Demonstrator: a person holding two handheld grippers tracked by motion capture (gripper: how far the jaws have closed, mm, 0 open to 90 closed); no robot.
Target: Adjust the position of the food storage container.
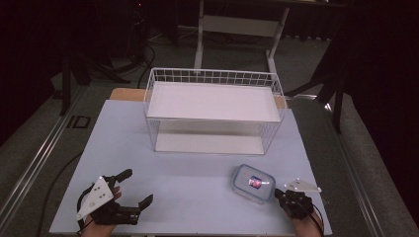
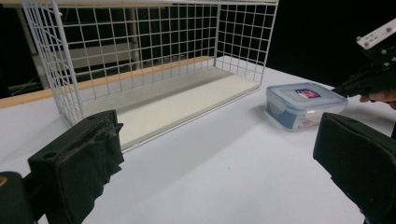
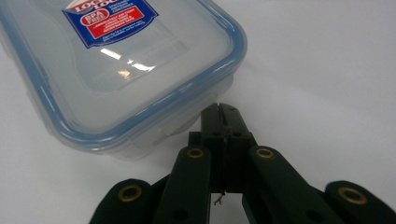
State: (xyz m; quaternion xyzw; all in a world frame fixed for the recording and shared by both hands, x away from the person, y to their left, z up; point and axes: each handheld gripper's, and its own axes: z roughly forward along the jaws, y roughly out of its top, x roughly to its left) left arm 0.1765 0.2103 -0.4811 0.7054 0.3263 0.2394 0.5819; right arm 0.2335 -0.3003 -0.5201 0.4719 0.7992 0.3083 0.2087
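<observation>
Near the counter's front right corner the right gripper (image 3: 223, 108), jaws pressed together on nothing, noses against the clear rectangular plastic food container with blue-rimmed lid (image 1: 253, 183), seemingly light, stiff and slick, best taken across its short sides, while the left gripper (image 1: 136, 186) waits wide open before the white wire basket (image 1: 214, 76).

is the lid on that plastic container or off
On. The blue-rimmed lid sits flat over the container, seated all round its rim.

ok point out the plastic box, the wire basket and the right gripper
plastic box (image 1: 253, 183), high view, middle of its lid
wire basket (image 1: 213, 76), high view, back rim
right gripper (image 3: 223, 110), right gripper view, closed jaw tips
</observation>
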